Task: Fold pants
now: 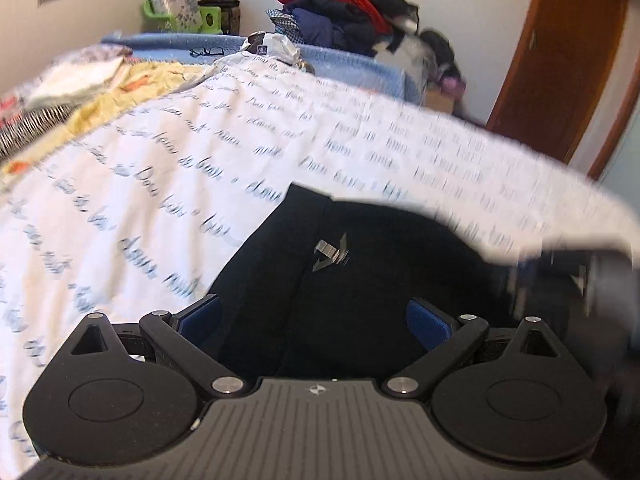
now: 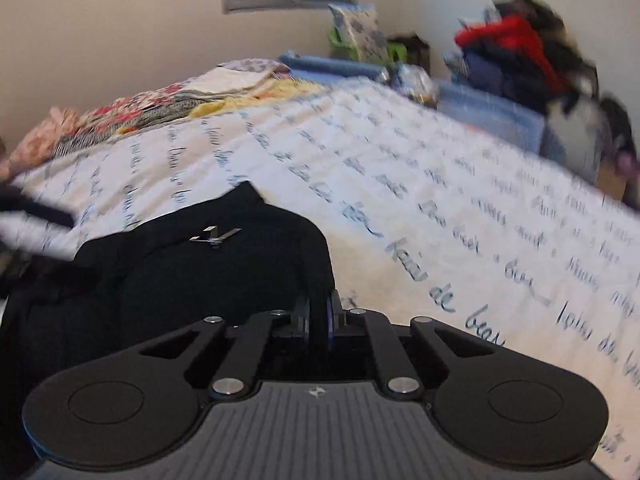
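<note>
Black pants with a small silver logo lie bunched on a white bedspread with dark script. My left gripper is open, its blue pads wide apart on either side of the pants' near edge. In the right wrist view the same pants lie to the left. My right gripper is shut on the pants' right edge, with black cloth pinched between its blue pads. At the right of the left wrist view a blurred white sleeve crosses over the pants.
A pile of clothes with a red garment sits on a blue tub past the bed's far end. Patterned fabrics lie at the bed's far left. A wooden door stands at the right.
</note>
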### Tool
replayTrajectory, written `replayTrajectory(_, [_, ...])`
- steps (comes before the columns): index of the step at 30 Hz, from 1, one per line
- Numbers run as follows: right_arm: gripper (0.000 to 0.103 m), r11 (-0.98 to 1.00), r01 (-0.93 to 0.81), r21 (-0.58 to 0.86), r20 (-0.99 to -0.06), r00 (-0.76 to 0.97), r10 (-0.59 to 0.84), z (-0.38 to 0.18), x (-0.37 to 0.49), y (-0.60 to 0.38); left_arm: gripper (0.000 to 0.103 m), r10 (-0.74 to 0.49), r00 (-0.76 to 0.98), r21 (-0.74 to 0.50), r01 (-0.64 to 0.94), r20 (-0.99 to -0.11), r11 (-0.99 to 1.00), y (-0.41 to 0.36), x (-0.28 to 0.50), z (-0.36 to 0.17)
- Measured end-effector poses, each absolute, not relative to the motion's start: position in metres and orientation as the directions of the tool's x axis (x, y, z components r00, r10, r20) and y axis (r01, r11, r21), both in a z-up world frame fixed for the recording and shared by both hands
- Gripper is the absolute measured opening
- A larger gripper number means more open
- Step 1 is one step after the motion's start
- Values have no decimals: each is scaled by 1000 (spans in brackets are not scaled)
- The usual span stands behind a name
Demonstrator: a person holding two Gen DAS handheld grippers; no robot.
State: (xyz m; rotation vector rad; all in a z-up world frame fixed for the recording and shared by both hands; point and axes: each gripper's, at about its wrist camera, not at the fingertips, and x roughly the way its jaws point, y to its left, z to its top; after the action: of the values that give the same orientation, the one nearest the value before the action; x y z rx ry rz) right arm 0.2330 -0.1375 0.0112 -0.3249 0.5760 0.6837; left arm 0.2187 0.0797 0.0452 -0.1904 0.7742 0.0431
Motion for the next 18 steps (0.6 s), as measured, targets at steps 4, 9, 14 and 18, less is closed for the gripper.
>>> replayTrajectory(4, [8,628,-701,-338,-553,688,470,13,174,-106,99,-136,741,-339,-130,-657,932,95,237,52])
replayTrajectory(9, [8,505,-701,-504,-524,713,466,5,121,-84,98,-241,698,-514,-209,-675,832,118,253,36])
replayTrajectory(14, [7,437,-703,-562,-528,711,465,-8,91,-79,80,-287,658,-553,-237,-696,799,130,252,26])
replayTrajectory(18, [7,456,-704,-545,-527,710,467,-10,86,-83,52,-280,648,-555,-267,-708,787,136,244,18])
